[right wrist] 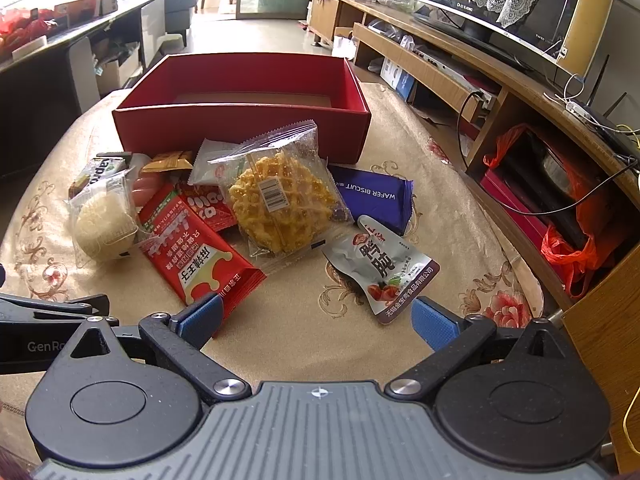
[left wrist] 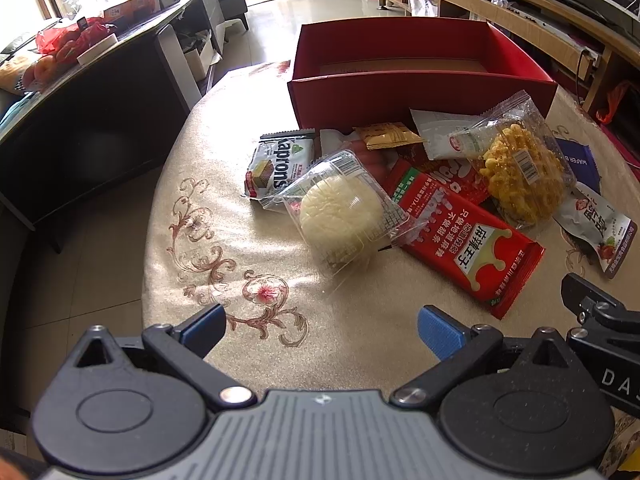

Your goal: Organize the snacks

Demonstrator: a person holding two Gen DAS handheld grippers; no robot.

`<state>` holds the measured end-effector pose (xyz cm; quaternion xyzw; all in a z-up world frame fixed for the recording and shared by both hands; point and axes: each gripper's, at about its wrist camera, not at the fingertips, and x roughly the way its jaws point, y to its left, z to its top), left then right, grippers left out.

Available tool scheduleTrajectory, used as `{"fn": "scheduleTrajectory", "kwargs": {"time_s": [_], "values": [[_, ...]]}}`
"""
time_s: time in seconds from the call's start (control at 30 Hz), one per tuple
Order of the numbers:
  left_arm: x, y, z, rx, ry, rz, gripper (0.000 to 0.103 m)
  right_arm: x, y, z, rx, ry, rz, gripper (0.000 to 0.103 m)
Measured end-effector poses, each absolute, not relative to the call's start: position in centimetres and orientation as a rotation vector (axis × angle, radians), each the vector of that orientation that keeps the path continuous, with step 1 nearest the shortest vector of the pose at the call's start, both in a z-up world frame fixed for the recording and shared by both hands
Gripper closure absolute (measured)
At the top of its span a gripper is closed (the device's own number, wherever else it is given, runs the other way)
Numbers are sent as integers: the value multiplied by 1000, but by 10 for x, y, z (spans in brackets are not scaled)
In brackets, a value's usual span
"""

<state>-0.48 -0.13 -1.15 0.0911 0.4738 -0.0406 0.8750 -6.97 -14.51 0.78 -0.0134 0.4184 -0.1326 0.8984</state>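
1. The snacks lie in a loose pile on the beige floral tablecloth, right in front of the red box, whose visible floor is bare cardboard.
2. In the pile: a long red packet with its long axis slanting from the box toward the right gripper; a clear-wrapped white bun at the left edge; a Kaprons wafer pack behind the bun.
3. A yellow waffle cake in a clear bag lies on top in the middle, partly covering the blue wafer biscuit pack and a white sachet.
4. A grey pouch lies nearest the right gripper, just off its right finger.
5. Right gripper: fingers spread wide, empty; its left pad overlaps the red packet's near corner in view, contact unclear.
6. Left gripper: fingers wide apart, holding nothing, over bare cloth short of the bun.
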Motion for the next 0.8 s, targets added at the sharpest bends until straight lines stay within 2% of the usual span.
{"fn": "scheduleTrajectory", "kwargs": {"time_s": [0.8], "values": [[-5,-2,-12,186,999,-107,6,-68,-147,11,-27,858,-261,3]]}}
